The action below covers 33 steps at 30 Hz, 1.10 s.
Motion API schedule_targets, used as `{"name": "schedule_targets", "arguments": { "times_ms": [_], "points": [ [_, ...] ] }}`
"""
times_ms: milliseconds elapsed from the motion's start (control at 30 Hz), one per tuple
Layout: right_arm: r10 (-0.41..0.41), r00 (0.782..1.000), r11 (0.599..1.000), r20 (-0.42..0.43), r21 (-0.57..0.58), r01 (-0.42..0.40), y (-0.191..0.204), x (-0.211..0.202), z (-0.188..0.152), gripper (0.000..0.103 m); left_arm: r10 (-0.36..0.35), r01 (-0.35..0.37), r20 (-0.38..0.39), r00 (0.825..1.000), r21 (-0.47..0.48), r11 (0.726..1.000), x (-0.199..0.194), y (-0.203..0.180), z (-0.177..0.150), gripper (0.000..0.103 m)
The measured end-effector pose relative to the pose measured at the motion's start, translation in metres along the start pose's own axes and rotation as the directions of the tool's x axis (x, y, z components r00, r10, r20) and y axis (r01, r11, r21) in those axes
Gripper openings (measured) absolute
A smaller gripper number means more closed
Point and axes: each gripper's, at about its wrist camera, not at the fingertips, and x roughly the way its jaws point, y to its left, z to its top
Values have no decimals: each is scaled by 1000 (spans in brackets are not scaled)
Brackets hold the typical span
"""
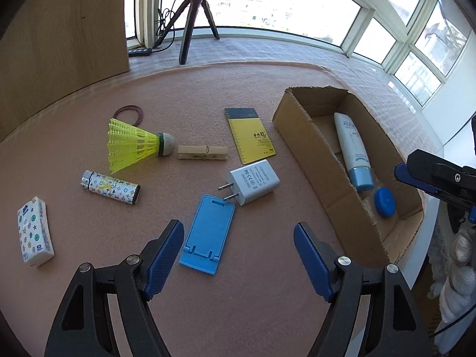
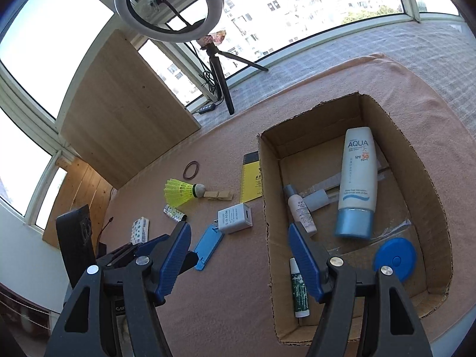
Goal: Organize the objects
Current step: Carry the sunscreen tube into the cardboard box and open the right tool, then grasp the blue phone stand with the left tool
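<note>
On the pink cloth lie a blue phone stand [image 1: 208,233], a white charger [image 1: 253,182], a clothespin [image 1: 203,152], a yellow shuttlecock [image 1: 134,145], a patterned lighter [image 1: 110,188], a tissue pack [image 1: 35,236], a yellow card [image 1: 250,134] and a rubber band [image 1: 129,113]. A cardboard box [image 2: 266,202] holds a sunscreen tube [image 2: 357,184], a blue round case [image 2: 394,258], a small bottle [image 2: 300,211] and a green tube [image 2: 300,293]. My left gripper [image 1: 238,235] is open just above the phone stand. My right gripper [image 2: 238,235] is open over the box's left wall.
A tripod [image 1: 193,15] with a ring light [image 2: 169,6] stands behind the cloth by the windows. A wooden board [image 1: 59,29] leans at the far left. The right gripper shows at the left wrist view's right edge [image 1: 398,172], beyond the box [image 1: 312,160].
</note>
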Motion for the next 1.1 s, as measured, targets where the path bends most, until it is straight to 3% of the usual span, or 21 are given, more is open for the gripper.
{"name": "schedule_targets", "arguments": {
  "times_ms": [500, 733, 1100],
  "points": [
    [11, 998, 1000, -65, -16, -12, 22, 15, -18, 64, 60, -53, -112, 992, 65, 996, 52, 15, -6, 64],
    [0, 997, 1000, -73, -21, -2, 28, 19, -21, 64, 94, -89, -97, 991, 50, 995, 52, 21, -5, 40],
    [26, 991, 996, -132, -81, -37, 56, 45, -30, 64, 101, -108, -84, 991, -84, 991, 23, 46, -43, 40]
  ]
}}
